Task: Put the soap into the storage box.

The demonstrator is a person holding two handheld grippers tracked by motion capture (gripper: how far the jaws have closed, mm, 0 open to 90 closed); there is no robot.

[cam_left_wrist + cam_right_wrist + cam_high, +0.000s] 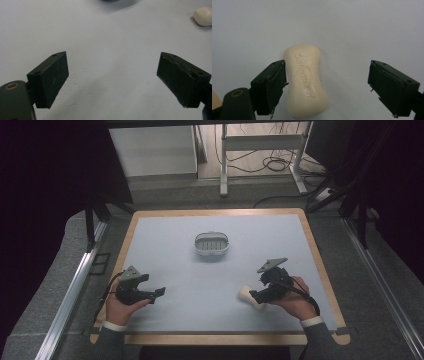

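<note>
1. My right gripper [327, 87] is spread wide with nothing pinched in it. In the right gripper view its two black jaws rise from the lower corners of the frame, far apart.

2. The bar of soap [305, 80] lies flat on the worktop [362, 30] between those jaws, well left of centre in that view. It sits right against the left-hand jaw, touching or nearly so; I cannot tell which. A broad gap of bare worktop separates it from the right-hand jaw.

3. The soap's long axis runs up and down the frame, in line with the way my right gripper points, tipped a little. So the jaws would close across its narrow waist, which I judge the easier hold. The stamped lettering faces up.

4. Since the soap is off to one side, I judge that the gripper wants shifting toward the left of that view before it closes, or the bar will be shoved sideways.

5. My left gripper [112, 75] is also released and empty, over bare worktop. In its view the soap [203, 15] is small, in the upper right corner, well apart.

6. In the high view my right gripper [256, 296] is at the soap [248, 295], lower right of centre, while my left gripper [159, 292] is far off at lower left. The right hand is plainly nearer.

7. A small white basket-like dish [211, 245] stands beyond, near the middle of the frame, apart from both grippers.
</note>
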